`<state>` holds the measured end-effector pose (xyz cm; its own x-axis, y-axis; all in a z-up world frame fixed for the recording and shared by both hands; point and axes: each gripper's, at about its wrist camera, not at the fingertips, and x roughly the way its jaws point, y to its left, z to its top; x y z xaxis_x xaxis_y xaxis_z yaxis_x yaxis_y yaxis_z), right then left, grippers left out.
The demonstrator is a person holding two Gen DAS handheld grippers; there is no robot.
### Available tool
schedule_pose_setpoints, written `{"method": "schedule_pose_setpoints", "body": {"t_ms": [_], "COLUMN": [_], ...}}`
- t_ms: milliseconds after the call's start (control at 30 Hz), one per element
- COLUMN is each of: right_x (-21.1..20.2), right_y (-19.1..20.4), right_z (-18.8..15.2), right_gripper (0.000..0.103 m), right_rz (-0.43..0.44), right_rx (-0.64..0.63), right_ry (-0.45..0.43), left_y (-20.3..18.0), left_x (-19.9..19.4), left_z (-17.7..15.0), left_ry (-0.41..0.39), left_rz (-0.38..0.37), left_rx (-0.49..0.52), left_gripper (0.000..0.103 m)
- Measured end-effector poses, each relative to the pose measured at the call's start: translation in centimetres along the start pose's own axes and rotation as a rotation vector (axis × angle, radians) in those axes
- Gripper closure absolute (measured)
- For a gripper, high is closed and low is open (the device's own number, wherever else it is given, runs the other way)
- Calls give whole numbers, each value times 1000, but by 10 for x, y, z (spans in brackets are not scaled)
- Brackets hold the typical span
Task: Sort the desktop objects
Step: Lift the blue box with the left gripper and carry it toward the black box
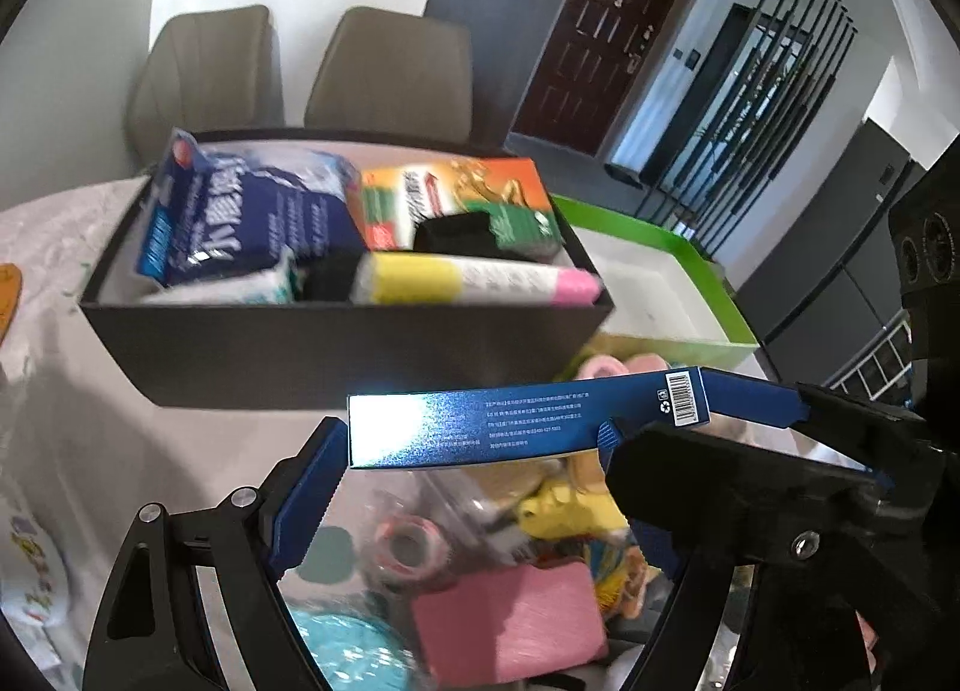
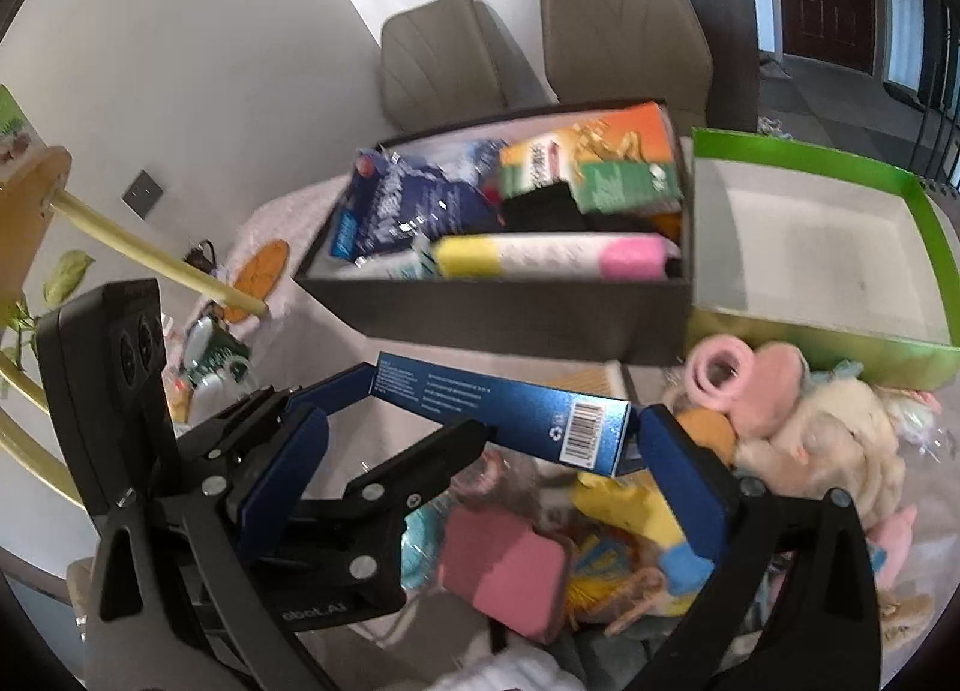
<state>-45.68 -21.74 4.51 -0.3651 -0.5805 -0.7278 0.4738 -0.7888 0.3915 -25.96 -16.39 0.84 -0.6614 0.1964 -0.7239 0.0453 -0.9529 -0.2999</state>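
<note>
A long blue box (image 1: 480, 427) (image 2: 510, 403) with a barcode hangs level above a pile of small items. It is pinched end to end. The left finger (image 1: 312, 481) of my left gripper (image 1: 480, 487) presses on one end. The right finger (image 2: 690, 481) of my right gripper (image 2: 483, 427) presses on the other end. Both grippers stand wide open and overlap, with their inner fingers passing under the blue box. Behind it, a black box (image 1: 336, 343) (image 2: 510, 319) holds several packets. Beside that sits an empty green box (image 1: 630, 223) (image 2: 810, 331).
Below the grippers lie a pink pad (image 1: 510, 619) (image 2: 504, 571), a yellow toy (image 1: 570, 511), tape rolls and plush toys (image 2: 828, 433). Two beige chairs (image 1: 390, 73) stand behind the table. A mug (image 2: 216, 355) and an orange coaster (image 2: 264, 271) lie at the left.
</note>
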Motion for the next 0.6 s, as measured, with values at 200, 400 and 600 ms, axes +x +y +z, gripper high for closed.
{"method": "schedule_pose_setpoints", "body": {"t_ms": [200, 400, 600], "right_x": [13, 17, 11], "right_y": [6, 12, 22], "right_z": [10, 25, 42], "right_gripper": [0, 0, 0], "right_rz": [8, 14, 39], "right_rx": [7, 5, -4], "right_ry": [-6, -31, -94], "left_y": [11, 15, 23], "left_x": [-2, -6, -11], "left_z": [15, 26, 42], "left_ry": [-28, -55, -91], "left_rz": [27, 47, 62], "left_rx": [1, 17, 13], "left_gripper": [18, 18, 18]}}
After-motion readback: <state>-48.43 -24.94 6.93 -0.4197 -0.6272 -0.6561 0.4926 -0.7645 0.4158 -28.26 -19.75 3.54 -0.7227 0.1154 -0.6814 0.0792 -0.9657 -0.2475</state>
